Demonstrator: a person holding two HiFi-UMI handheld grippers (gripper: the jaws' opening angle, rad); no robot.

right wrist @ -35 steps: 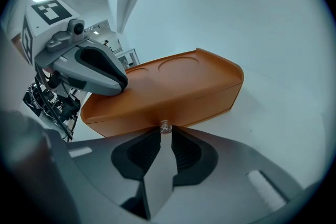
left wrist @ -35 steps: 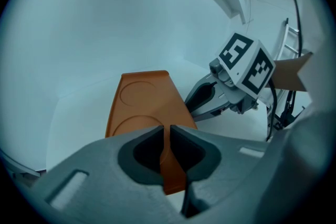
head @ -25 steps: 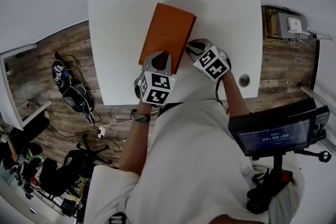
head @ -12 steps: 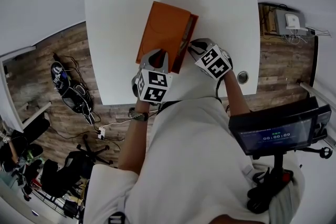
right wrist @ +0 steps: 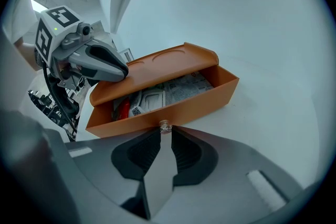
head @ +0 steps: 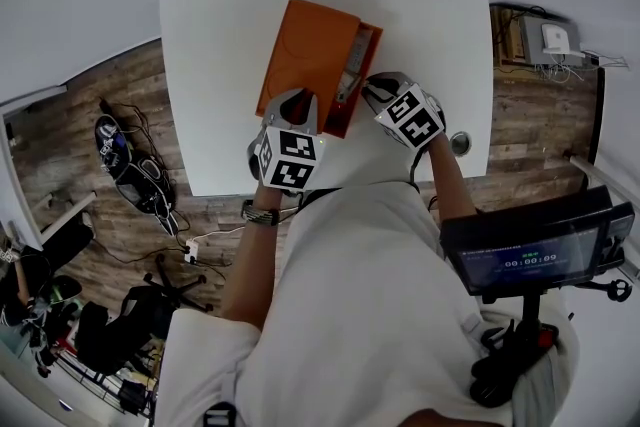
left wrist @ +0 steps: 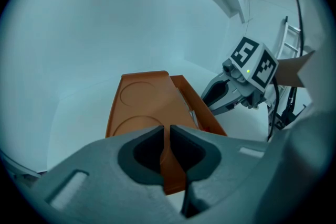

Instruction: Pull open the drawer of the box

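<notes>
Pinching the small clear knob (right wrist: 165, 125) between closed jaws, the right gripper (right wrist: 164, 135) holds the orange drawer (right wrist: 202, 97), which stands further out of the box (left wrist: 139, 99) than half a second ago. Beyond the jaws, printed papers (right wrist: 184, 86) and a red item (right wrist: 121, 110) lie inside it. The left gripper (left wrist: 169, 134) has its jaws shut on the box's near edge, on the white counter (head: 220, 35).

Orange box (head: 310, 55), orange drawer (right wrist: 184, 105), white table (head: 220, 35), brown wood-plank floor (head: 95, 115).

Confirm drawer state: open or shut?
Partly open: drawer juts out of the box, contents showing; right gripper shut on its knob.
</notes>
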